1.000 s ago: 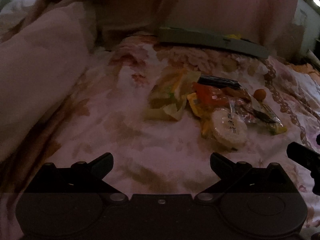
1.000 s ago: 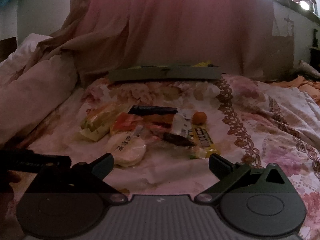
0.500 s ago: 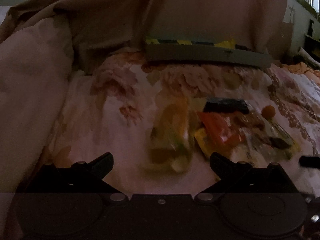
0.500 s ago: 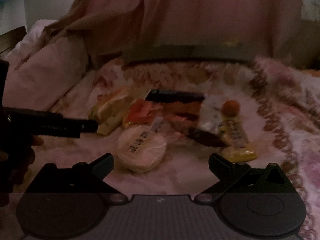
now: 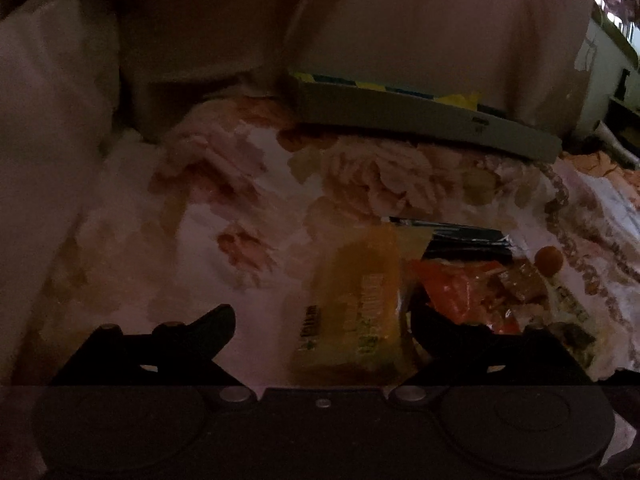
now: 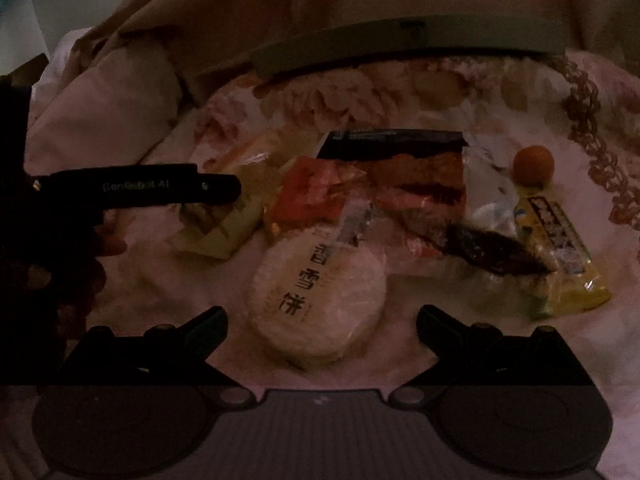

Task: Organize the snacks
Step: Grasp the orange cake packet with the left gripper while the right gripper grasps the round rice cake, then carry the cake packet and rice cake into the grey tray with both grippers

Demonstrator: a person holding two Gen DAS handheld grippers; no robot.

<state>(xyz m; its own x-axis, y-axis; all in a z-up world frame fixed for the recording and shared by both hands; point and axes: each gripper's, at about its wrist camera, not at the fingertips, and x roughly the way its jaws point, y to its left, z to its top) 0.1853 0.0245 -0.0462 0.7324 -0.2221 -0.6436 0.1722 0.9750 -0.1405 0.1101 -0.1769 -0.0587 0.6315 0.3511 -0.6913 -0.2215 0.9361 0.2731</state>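
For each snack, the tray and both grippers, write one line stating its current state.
Yellow-green snack packet: sealed, flat on bedspread, between the closing left gripper fingers, not yet pinched.
Round white rice cracker: wrapped, lying flat, ahead of right gripper, which is open.
Orange packet: sealed, in the pile.
Orange ball: loose, beside the pile.
Grey tray: holds packets.

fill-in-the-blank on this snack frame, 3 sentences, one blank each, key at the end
1. The yellow snack pack lies between the closing jaws of the ____ gripper.
2. The round white rice cracker lies in front of the ____ gripper.
3. The small ball beside the packets is ____ in colour.

Missing words: left; right; orange
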